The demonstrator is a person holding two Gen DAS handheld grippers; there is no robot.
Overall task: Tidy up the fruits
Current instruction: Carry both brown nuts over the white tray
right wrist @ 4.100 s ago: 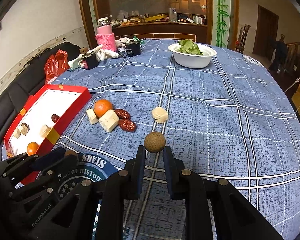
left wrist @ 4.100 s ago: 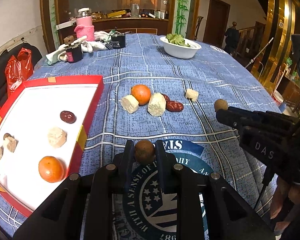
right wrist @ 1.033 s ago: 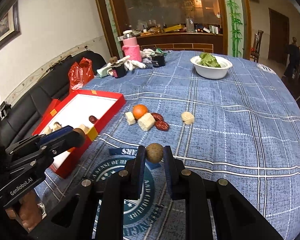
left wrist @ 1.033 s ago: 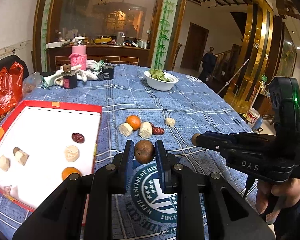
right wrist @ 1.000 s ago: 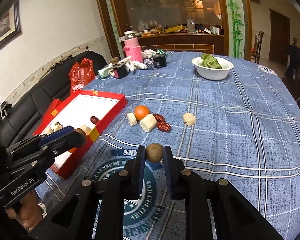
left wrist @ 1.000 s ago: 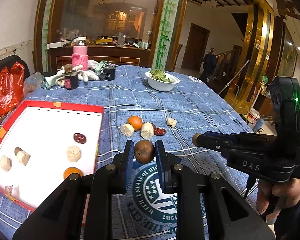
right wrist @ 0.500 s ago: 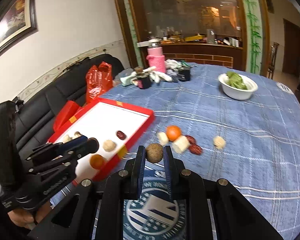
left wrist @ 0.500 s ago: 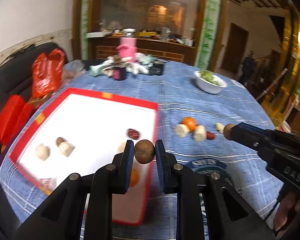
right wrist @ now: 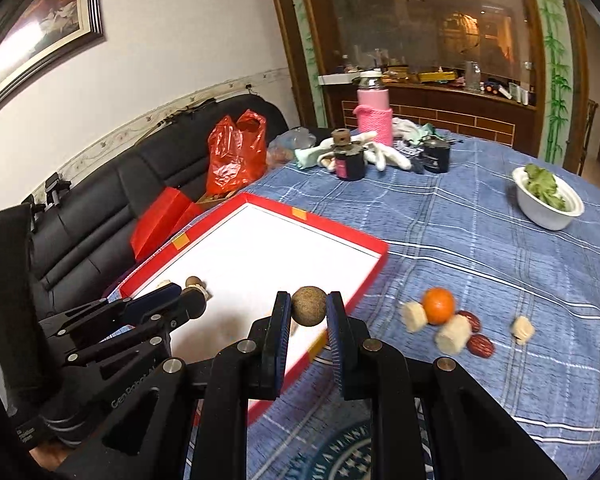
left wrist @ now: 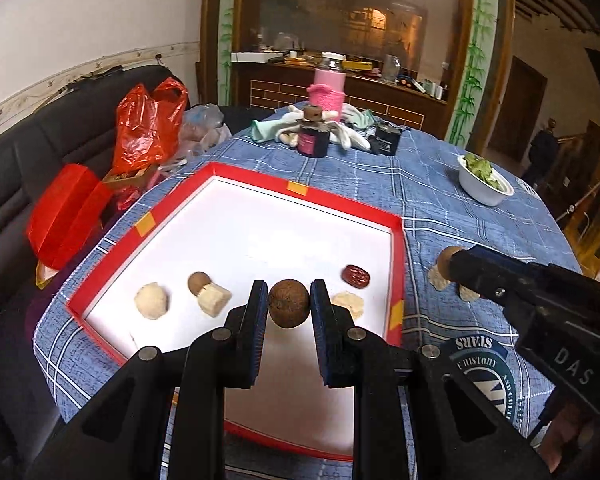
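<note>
Currently the left gripper (left wrist: pixel 289 304) hangs above the near part of a red-rimmed box (left wrist: pixel 332 199) with a white floor, its fingers (left wrist: pixel 257 307) narrowed onto a dark brown round fruit (left wrist: pixel 289 308) that sits clamped between the pads. The right gripper (right wrist: pixel 308 312) holds a paler, tan round fruit (right wrist: pixel 308 305) the same way, fingers pressed to both of its sides, above the box's near right edge as its own camera shows it; in the left wrist view it reaches in from the right with that fruit at its tip, over the blue checked cloth of the surface (left wrist: pixel 452 184).

Inside the box lie a round pale lump (left wrist: pixel 151 301), a small brown ball touching a pale chunk (left wrist: pixel 214 299), a dark red date (left wrist: pixel 355 275) and another pale piece (left wrist: pixel 349 302) just right of the left gripper's fingers.

Out on the surface, right of the box, an orange (right wrist: pixel 438 305) sits in a loose cluster with three pale chunks and two red dates (right wrist: pixel 480 345). Farther back stand a white bowl of greens (right wrist: pixel 548 200), a pink knitted bottle (right wrist: pixel 373 114), two dark jars and some crumpled cloths. A red plastic bag (right wrist: pixel 236 156) rests on the black sofa beside the surface.
</note>
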